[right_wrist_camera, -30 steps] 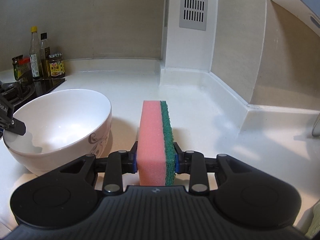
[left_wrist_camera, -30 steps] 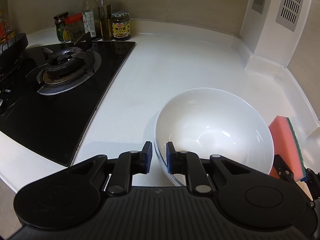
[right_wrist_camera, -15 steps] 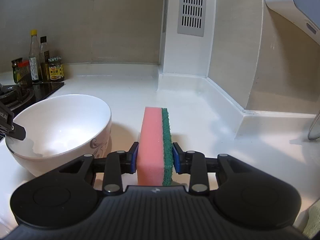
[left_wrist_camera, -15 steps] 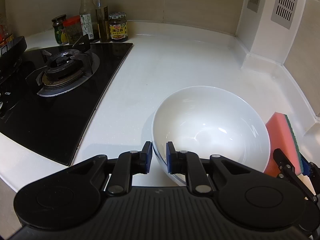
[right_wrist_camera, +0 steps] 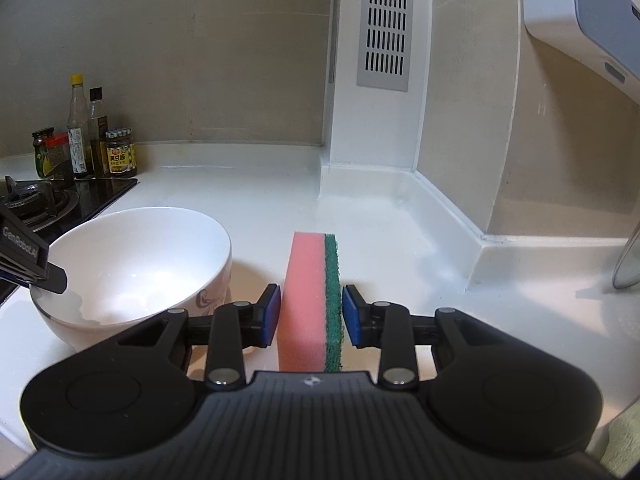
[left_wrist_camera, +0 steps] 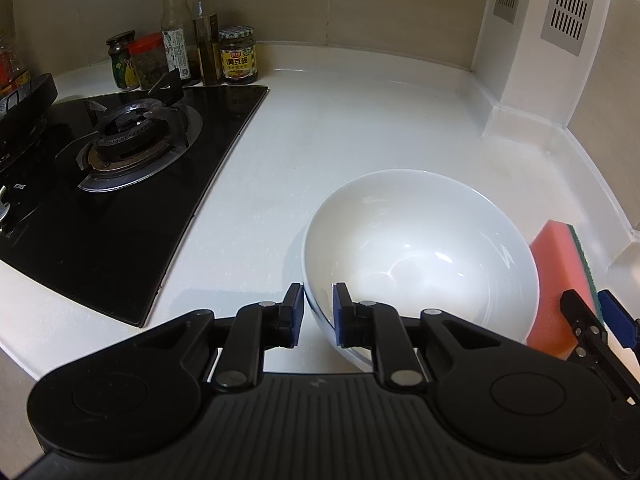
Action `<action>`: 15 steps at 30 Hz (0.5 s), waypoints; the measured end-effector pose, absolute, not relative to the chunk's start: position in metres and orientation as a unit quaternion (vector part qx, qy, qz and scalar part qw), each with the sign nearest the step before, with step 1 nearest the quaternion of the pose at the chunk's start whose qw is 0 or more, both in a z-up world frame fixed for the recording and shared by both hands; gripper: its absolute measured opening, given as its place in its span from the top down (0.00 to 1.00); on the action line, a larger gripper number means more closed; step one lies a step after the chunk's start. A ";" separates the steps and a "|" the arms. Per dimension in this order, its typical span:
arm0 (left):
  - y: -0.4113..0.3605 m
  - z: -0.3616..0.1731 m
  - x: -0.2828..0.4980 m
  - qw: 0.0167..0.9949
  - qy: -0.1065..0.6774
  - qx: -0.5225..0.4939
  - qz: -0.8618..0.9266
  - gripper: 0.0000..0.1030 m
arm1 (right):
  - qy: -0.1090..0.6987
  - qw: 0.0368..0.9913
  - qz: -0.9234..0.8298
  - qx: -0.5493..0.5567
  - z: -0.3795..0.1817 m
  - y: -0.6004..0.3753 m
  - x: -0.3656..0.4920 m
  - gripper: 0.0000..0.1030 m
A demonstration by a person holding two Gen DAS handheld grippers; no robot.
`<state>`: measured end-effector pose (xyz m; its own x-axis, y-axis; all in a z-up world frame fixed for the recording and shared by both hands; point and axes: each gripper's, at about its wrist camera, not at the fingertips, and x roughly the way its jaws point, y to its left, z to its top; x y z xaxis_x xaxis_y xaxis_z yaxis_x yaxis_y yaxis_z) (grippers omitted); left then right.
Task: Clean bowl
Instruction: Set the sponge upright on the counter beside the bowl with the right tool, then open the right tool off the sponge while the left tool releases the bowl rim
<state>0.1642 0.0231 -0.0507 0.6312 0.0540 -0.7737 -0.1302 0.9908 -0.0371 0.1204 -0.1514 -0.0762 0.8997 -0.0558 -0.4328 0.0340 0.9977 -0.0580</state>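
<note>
Right wrist view shows the right gripper (right_wrist_camera: 309, 314) spread beside the sponge (right_wrist_camera: 310, 300), while the left gripper (left_wrist_camera: 316, 312), opening, straddles the bowl (left_wrist_camera: 420, 256) rim to steady it on the bench (left_wrist_camera: 340, 120).

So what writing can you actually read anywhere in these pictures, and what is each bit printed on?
"GenRobot.AI": white letters on the black left gripper, seen from the right wrist view.
"黄豆酱": yellow label of the jar with the checked lid.
Small white lettering on the black stove near its front edge: too blurred to read.
Labels on the bottles and other jars: too small to read.
</note>
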 end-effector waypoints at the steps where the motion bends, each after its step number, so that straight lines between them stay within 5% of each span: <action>1: 0.023 -0.051 0.163 0.902 0.427 -0.044 0.051 0.82 | 0.221 0.975 -0.023 -0.023 -0.075 -0.152 0.119 0.72; 15: 0.016 -0.045 0.145 0.910 0.410 -0.031 0.063 0.83 | 0.195 0.981 -0.009 -0.013 -0.056 -0.155 0.099 0.72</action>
